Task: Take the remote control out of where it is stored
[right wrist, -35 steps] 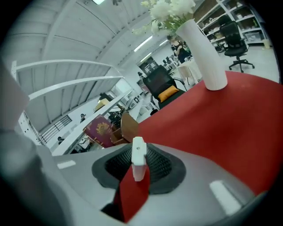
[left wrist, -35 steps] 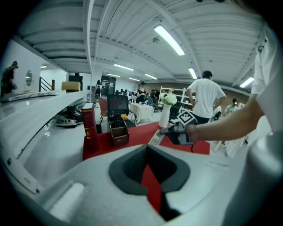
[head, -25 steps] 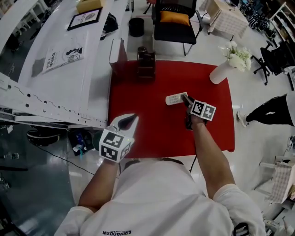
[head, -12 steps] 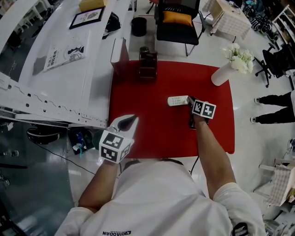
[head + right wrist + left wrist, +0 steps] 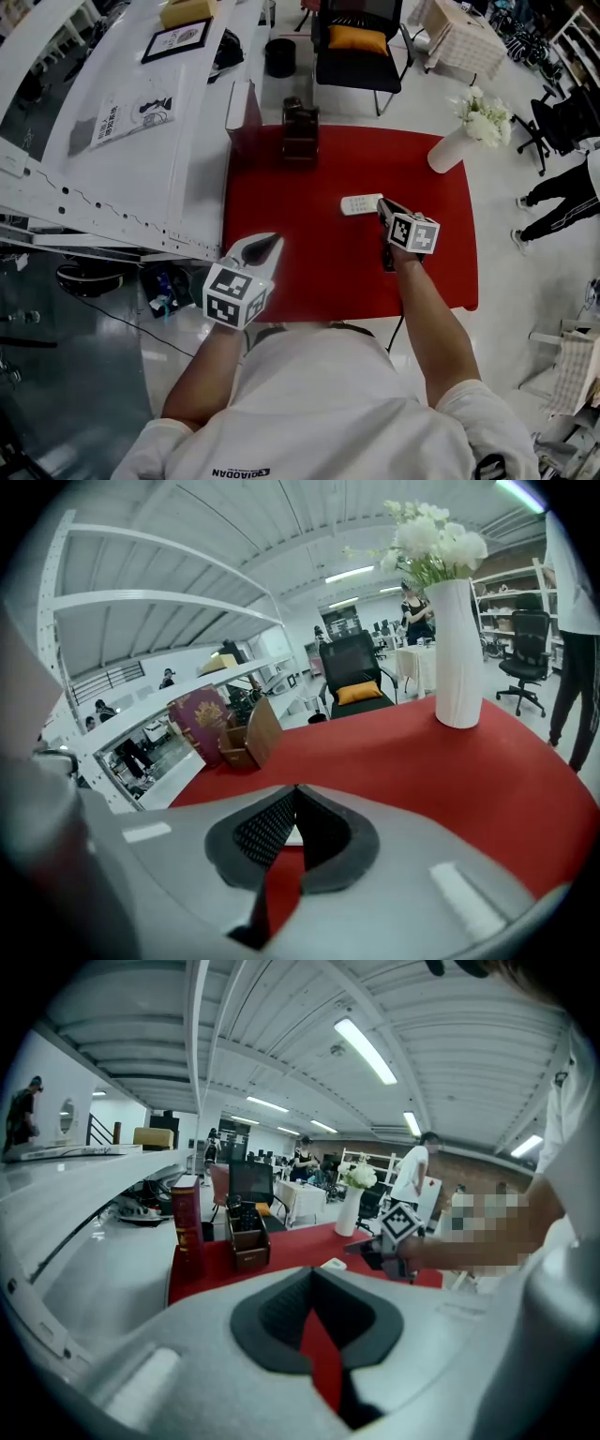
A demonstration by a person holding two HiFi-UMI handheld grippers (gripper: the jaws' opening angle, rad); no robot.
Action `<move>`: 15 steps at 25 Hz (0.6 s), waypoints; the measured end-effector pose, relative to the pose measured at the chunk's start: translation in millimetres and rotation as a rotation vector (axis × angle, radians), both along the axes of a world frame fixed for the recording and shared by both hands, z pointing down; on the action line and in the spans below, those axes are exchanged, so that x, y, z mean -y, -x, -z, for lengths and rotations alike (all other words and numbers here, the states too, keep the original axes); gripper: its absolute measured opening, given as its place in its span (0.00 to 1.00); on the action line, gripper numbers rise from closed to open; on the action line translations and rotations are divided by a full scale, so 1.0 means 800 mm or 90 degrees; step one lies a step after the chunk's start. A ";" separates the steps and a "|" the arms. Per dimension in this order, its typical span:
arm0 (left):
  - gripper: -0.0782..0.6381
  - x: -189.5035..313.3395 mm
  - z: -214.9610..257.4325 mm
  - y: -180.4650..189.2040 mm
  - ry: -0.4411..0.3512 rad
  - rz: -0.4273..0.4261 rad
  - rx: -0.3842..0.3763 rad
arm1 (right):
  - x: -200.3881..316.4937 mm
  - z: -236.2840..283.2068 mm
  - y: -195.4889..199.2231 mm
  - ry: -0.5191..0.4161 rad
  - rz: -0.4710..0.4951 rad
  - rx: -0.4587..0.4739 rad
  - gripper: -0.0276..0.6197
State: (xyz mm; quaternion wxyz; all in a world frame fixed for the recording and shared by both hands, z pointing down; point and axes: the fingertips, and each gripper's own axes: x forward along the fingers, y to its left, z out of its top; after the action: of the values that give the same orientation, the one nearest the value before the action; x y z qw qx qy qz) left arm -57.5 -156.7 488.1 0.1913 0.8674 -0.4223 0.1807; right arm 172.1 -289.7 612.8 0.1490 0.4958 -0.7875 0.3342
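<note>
Left gripper [image 5: 265, 244]: I read its 2 jaws as together and empty. It points forward and down over the near left corner of the table [image 5: 319, 272]. Right gripper [image 5: 382, 207]: jaws just closed tip to tip on nothing, tilted down, right of table centre. Both forearms bare, outstretched.

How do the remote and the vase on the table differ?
The remote lies flat near the middle of the red tablecloth; the vase stands upright at its far right corner. The remote is low; the vase is tall and holds white flowers. Both are white.
</note>
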 end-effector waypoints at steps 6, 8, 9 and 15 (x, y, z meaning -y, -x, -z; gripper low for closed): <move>0.11 -0.002 0.007 0.002 -0.004 0.011 -0.035 | -0.044 0.060 0.040 -0.039 0.042 0.081 0.05; 0.11 -0.001 0.010 0.003 -0.008 0.015 -0.047 | -0.061 0.085 0.052 -0.052 0.055 0.113 0.05; 0.11 -0.001 0.012 0.003 -0.011 0.016 -0.049 | -0.069 0.097 0.059 -0.060 0.064 0.121 0.05; 0.11 0.000 0.022 0.009 -0.027 0.016 -0.060 | -0.112 0.151 0.091 -0.112 0.115 0.112 0.05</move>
State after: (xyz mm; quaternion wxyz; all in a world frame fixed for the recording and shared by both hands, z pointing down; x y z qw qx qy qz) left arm -65.0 -156.8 470.7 0.1945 0.8736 -0.4273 0.1280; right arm 99.7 -200.5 491.7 0.0648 0.4032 -0.8651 0.2913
